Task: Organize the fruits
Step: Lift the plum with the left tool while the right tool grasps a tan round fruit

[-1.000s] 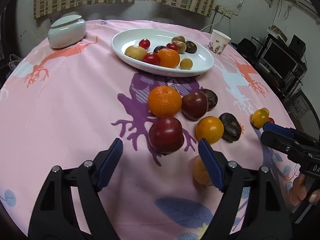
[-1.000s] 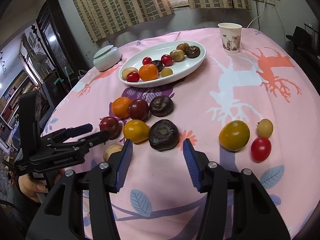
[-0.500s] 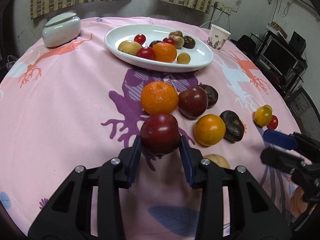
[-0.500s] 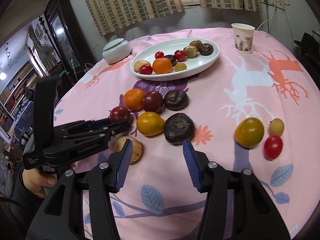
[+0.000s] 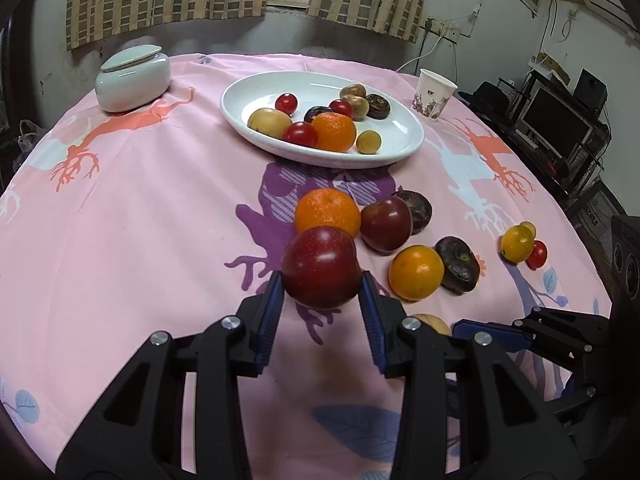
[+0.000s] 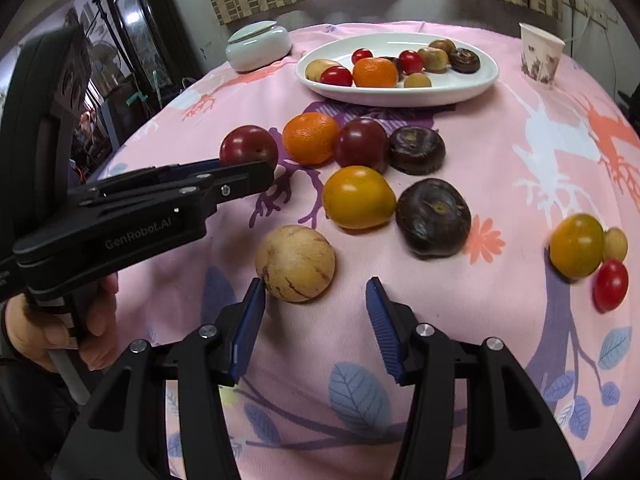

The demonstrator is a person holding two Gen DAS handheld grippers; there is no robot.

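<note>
My left gripper (image 5: 321,298) is shut on a dark red plum (image 5: 320,266), which also shows in the right wrist view (image 6: 248,150). My right gripper (image 6: 316,304) is open, just in front of a tan speckled fruit (image 6: 295,262) on the pink cloth. An orange (image 5: 327,210), a second plum (image 5: 386,222), a yellow-orange fruit (image 5: 416,272) and two dark brown fruits (image 5: 457,264) lie loose on the cloth. A white oval plate (image 5: 400,142) at the back holds several fruits.
A lidded white jar (image 5: 132,78) stands back left and a paper cup (image 5: 435,94) back right. A yellow fruit (image 6: 576,246), a small tan one and a red cherry tomato (image 6: 610,285) lie at the right. The table edge curves close on all sides.
My left gripper closed on the dark red plum and raised it a little. My right gripper moved left toward the tan speckled fruit and stayed open.
</note>
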